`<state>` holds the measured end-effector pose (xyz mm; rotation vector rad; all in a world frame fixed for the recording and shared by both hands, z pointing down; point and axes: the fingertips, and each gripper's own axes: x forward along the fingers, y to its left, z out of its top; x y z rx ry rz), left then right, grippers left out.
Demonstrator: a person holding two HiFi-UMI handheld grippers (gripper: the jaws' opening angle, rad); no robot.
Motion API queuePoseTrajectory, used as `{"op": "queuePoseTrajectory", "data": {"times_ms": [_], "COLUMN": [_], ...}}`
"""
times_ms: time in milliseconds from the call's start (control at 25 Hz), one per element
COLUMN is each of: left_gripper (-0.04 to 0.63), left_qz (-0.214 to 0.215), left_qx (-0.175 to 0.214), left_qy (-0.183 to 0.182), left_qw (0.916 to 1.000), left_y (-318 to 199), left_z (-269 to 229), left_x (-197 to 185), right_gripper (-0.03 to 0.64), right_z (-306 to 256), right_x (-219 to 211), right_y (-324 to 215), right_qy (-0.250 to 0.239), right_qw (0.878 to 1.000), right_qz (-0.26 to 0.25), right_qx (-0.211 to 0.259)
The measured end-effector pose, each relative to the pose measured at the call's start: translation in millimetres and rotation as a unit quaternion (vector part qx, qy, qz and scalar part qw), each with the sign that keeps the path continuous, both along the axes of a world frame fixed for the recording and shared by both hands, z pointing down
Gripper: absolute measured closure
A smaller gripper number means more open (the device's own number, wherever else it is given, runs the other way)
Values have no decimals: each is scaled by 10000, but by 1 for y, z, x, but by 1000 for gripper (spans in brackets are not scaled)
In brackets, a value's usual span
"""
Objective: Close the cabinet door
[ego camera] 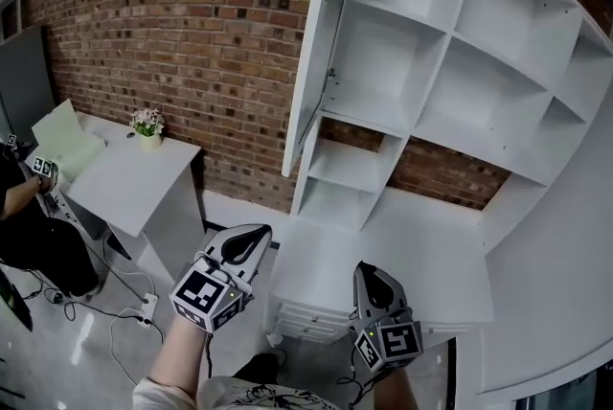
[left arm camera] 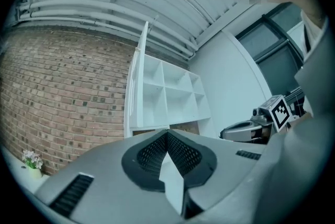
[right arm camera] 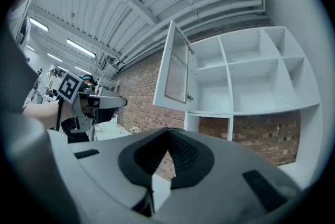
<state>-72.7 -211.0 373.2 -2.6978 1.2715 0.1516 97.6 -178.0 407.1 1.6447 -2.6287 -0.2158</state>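
A white cabinet [ego camera: 450,34] of open square compartments hangs on the brick wall. Its door [ego camera: 311,44] stands open at the left side, swung out edge-on toward me. My left gripper [ego camera: 251,240] is low in the head view, below and short of the door, and touches nothing. My right gripper [ego camera: 369,279] sits to its right, over a white counter. In the left gripper view the door [left arm camera: 137,87] rises beyond the shut jaws of the left gripper [left arm camera: 167,134]. The right gripper view shows the door [right arm camera: 175,68] up ahead of the right gripper [right arm camera: 168,130], shut and empty.
A white counter [ego camera: 316,303] with a drawer front stands under the cabinet. A white desk [ego camera: 134,178] with a small flower pot [ego camera: 147,123] is at the left. A seated person [ego camera: 19,207] is at the far left. A power strip [ego camera: 147,307] and cables lie on the floor.
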Motion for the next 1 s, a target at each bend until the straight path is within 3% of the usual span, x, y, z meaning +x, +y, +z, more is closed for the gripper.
{"op": "queuePoseTrajectory", "data": {"times_ms": [160, 400, 720, 1000], "left_gripper": [581, 581, 581, 564], "left_qz": [59, 155, 505, 1326], "left_qx": [447, 979, 1654, 1901], "left_qy": [21, 98, 83, 407], "left_qw": [9990, 9950, 9849, 9719], "left_y": [-37, -91, -139, -142], "left_z": [-40, -101, -207, -278], "left_x": [0, -12, -16, -19], "right_gripper": [609, 611, 611, 611], "right_z": [-12, -29, -44, -42], "right_x": [3, -4, -6, -2], "right_y": [-40, -90, -131, -145], "right_qy": [292, 335, 468, 659], "right_qw": [9994, 9992, 9985, 9977], "right_qz": [87, 70, 21, 13], "right_qx": [189, 224, 282, 185]}}
